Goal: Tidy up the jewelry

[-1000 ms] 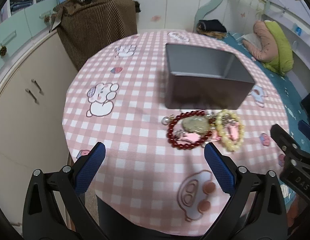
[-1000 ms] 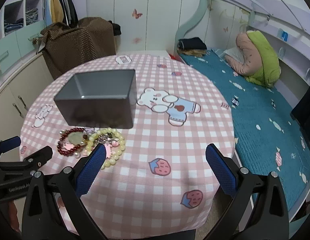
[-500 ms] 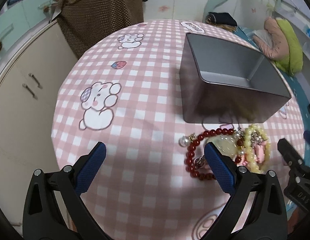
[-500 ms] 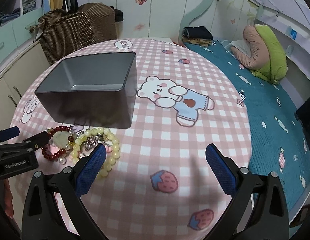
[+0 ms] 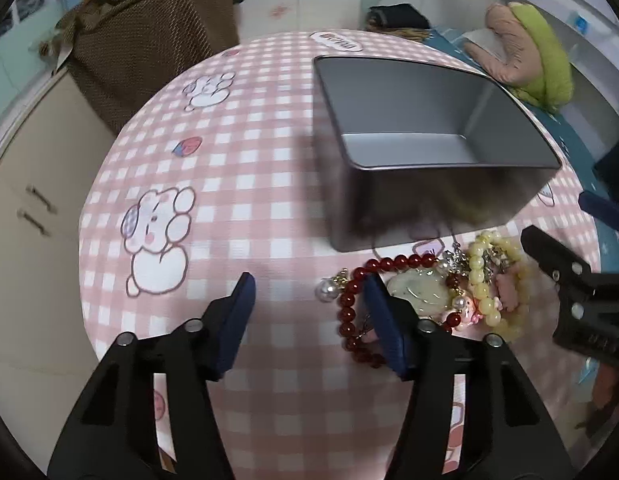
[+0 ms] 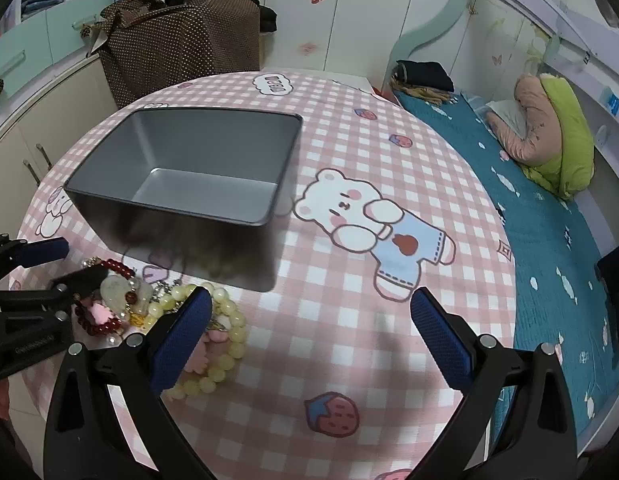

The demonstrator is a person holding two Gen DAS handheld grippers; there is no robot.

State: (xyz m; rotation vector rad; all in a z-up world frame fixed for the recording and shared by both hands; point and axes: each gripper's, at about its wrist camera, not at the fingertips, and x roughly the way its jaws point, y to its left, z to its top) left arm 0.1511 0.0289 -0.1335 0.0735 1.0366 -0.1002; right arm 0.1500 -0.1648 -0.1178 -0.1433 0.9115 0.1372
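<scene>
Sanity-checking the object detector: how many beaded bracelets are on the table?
2. The red bracelet lies at the left gripper fingertip; the yellow bracelet lies beside it, nearer the right gripper. The tangle may hide more.

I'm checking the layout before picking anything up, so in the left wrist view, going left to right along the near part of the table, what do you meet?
Bunny print → left gripper, open → pearl charm → red bead bracelet → pale green stone pendant → yellow bead bracelet → right gripper's black finger.
</scene>
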